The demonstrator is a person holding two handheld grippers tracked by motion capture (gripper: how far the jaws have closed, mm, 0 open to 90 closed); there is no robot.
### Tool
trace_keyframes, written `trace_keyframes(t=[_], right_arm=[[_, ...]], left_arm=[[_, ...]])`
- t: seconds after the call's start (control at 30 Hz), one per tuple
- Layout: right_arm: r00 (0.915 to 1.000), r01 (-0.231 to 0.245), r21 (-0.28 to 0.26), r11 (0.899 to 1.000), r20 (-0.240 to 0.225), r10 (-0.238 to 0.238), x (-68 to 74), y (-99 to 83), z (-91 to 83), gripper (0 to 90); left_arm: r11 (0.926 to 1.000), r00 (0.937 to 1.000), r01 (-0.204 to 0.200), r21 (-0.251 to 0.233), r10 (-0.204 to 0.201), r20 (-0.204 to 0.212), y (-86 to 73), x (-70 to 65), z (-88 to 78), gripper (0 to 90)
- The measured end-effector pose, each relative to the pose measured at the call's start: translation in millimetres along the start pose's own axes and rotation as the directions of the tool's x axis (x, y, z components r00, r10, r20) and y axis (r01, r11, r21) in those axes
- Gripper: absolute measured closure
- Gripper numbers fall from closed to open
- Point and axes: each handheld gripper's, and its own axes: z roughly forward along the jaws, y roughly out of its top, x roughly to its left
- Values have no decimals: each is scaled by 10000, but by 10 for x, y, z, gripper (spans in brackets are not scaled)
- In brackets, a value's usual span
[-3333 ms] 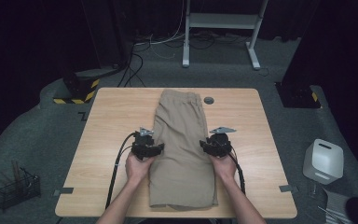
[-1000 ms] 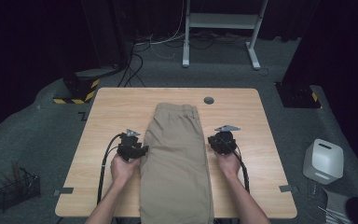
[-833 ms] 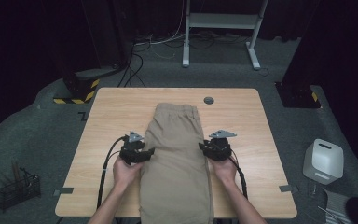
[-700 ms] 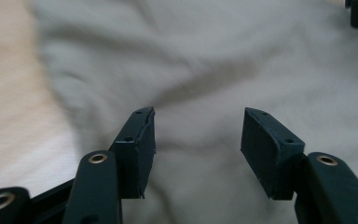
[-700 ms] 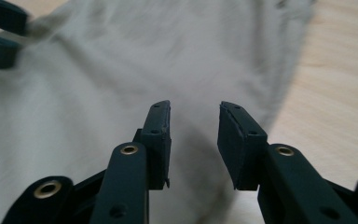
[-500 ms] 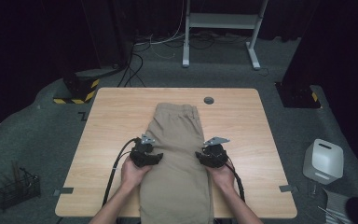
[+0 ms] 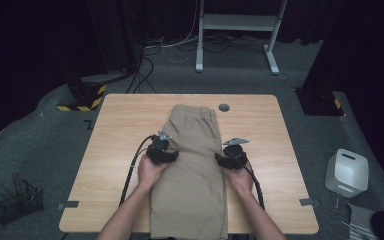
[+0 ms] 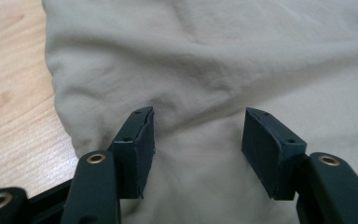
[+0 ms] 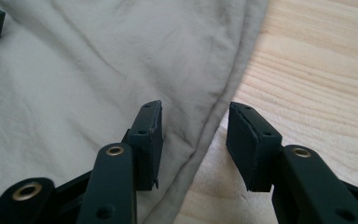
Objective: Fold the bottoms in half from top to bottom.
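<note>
The left tool (image 8: 196, 133) stands with its jaws apart over the khaki shorts (image 7: 192, 165), cloth lying loose between them, not pinched. The right tool (image 9: 193, 135) has just been opening; its jaws straddle the shorts' right edge, gripping nothing. The folded shorts lie lengthwise down the middle of the worktop (image 7: 120, 130), overhanging its near edge.

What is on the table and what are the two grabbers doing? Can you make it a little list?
garment: tan trousers, folded lengthwise, near end hanging off the table
left gripper: open above the cloth near its left edge
right gripper: open, jaws just opened wider, straddling the cloth's right edge
held: nothing
also on table: small dark round thing
</note>
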Motion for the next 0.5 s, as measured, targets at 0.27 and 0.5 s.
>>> trace_keyframes(t=[0.27,0.5], right_arm=[[9967,181,-703,9974,-782,-236,210,-151,-393,508],[9914,552,-499,9972,-1164,-606,391,-315,-454,485]], left_arm=[[9966,9974,127,-811,-69,719,-239,-102,-583,410],[9976,9936,-203,-656,274,1092,-529,-323,-699,400]])
